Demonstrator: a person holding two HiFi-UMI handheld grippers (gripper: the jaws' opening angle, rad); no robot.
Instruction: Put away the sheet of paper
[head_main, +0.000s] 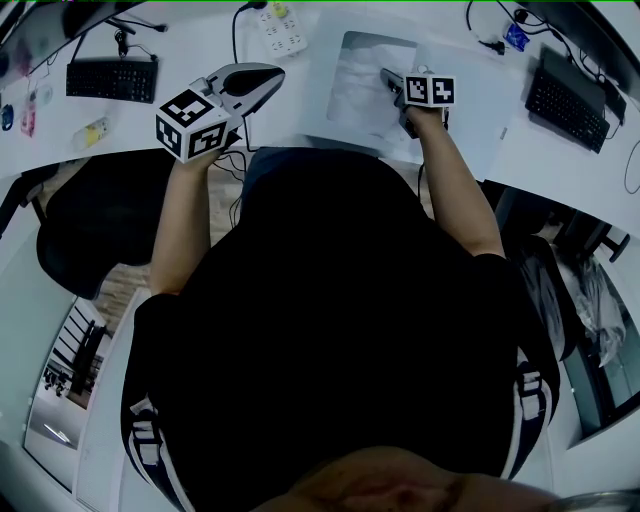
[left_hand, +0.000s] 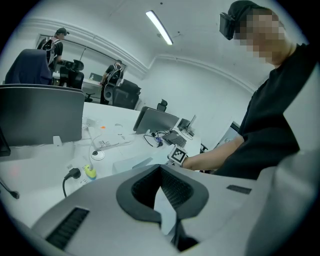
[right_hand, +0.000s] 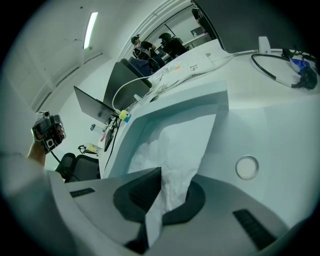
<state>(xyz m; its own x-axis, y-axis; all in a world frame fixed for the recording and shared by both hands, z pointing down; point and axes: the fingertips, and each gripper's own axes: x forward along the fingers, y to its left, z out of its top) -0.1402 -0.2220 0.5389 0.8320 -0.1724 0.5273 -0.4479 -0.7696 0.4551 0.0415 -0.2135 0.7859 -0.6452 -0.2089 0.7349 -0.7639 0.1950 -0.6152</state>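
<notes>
Desk (head_main: 190, 50) with paper (head_main: 365, 90), shared office.

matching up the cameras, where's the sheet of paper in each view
head view: sheet of paper upper centre-right, at the tip of the right gripper.
left gripper view: not made out.
right gripper view: sheet of paper centre, held in that gripper.
shared landmark: yellow plug, in all three.

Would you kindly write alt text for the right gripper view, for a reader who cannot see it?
The tongs are shut on a crumpled white sheet of paper, which reaches ahead into a shallow white tray on a white desk. A round disc sits to its right.
</notes>
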